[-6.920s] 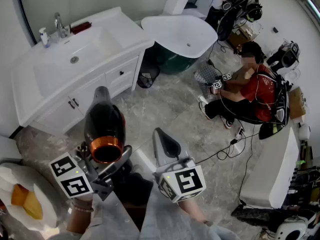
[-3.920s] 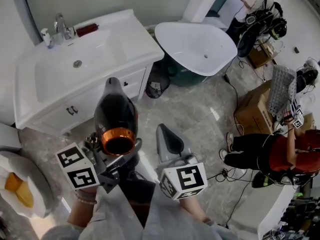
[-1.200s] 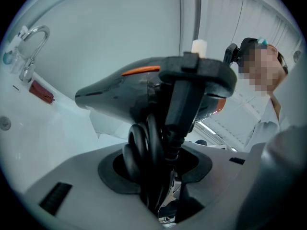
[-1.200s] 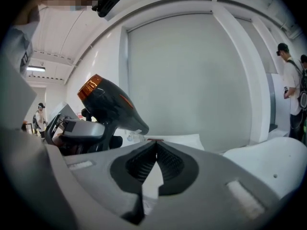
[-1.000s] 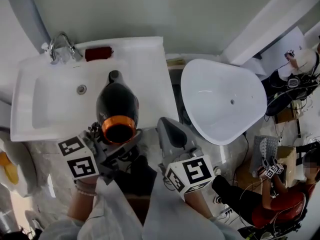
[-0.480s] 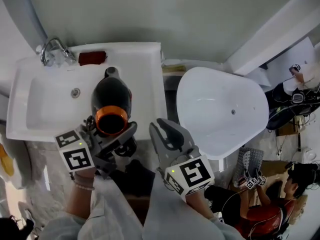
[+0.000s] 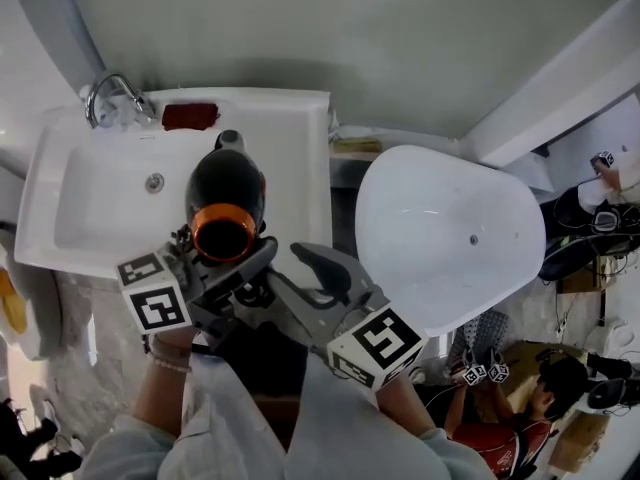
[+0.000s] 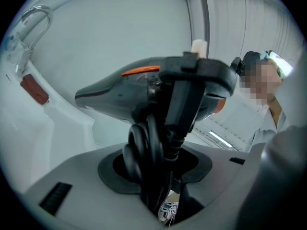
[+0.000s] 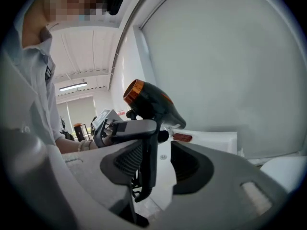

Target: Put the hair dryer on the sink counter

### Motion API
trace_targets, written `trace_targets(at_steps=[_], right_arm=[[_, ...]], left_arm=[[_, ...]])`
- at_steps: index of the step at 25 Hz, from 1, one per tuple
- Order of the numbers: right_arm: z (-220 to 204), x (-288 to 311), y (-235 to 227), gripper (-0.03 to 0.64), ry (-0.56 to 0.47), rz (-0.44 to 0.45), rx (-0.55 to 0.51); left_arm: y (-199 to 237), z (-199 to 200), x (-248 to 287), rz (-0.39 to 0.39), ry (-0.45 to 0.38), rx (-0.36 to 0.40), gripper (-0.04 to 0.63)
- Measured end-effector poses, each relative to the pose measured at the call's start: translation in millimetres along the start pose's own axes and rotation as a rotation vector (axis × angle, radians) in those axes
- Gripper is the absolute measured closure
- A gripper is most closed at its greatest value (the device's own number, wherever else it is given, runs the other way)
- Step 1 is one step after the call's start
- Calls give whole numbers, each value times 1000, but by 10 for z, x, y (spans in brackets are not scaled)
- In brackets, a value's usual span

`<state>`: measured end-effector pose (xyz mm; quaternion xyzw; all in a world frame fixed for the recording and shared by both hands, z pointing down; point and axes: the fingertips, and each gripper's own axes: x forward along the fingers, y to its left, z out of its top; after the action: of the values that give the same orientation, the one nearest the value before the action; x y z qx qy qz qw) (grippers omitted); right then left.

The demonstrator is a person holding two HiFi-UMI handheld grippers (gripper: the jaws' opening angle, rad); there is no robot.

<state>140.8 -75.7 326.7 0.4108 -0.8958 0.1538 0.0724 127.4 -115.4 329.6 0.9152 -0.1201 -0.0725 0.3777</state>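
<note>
You hold the hair dryer by its handle in your clamped left gripper above the sink counter, your right gripper just opening, jaws seemingly loose around the handle's end, so next lower and release it.

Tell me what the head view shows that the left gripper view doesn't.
Only the head view: the white bathtub, the basin's drain, and the right gripper, whose jaws have just been opening and stand apart around the lower end of the handle of the hair dryer. Only the left gripper view: the black cord bundled against that handle, where the left gripper clamps it. Both: the hair dryer itself, the faucet and the red object at the back of the sink counter.
</note>
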Motion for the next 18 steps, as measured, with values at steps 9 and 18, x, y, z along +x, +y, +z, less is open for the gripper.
trace_targets(at_steps=[9,18], right_arm=[[-118,172,159,422,48,91,16],[-188,417,51,422,92,35,46]], left_arm=[[-28,-14,26,-16,-11,9,407],[71,1,131,-12,16,-6,407]])
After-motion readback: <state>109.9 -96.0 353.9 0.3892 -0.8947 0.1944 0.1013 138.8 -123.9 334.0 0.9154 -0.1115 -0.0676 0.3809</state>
